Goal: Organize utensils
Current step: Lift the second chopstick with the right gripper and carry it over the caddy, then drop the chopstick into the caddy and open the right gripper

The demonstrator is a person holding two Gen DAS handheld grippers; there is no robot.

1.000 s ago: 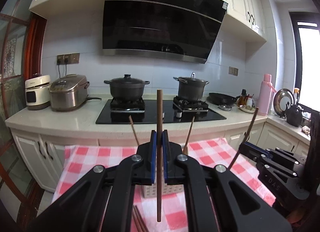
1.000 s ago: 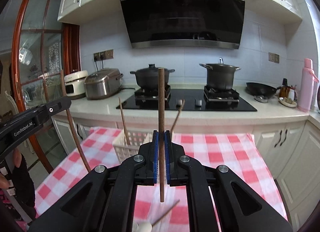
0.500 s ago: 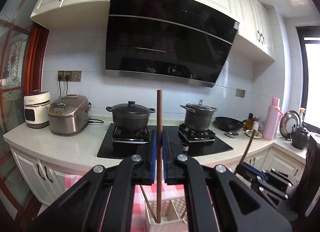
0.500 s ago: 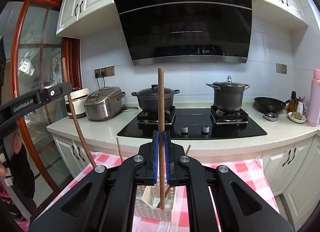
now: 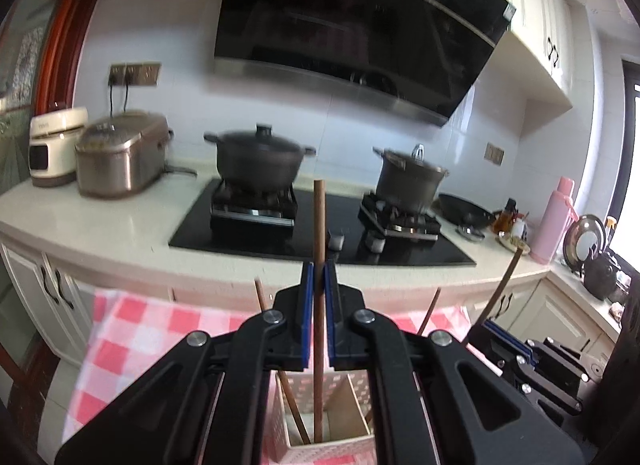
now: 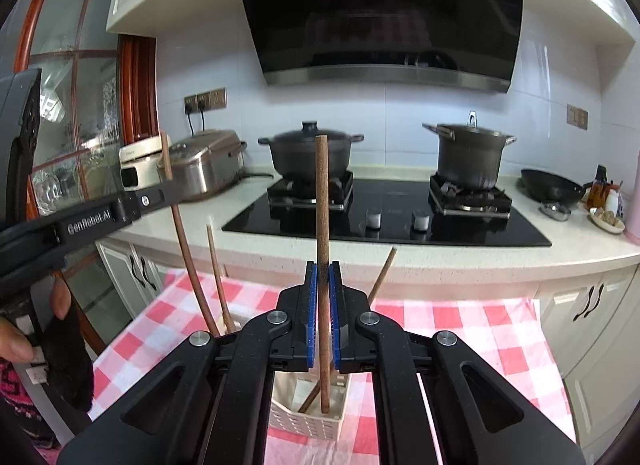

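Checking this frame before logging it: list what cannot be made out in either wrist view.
- Left view: the chopstick tip's contact with the holder floor, hidden by its front wall.
- Left view: the holder's right compartment, covered by the left tongs.
- Right view: the holder's upper half, behind the right tongs.
- Both views: the small countertop items at far right, too tiny.

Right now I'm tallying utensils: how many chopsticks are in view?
4: one in the right gripper, one in the left gripper, two leaning in the basket at and. Others may be hidden.
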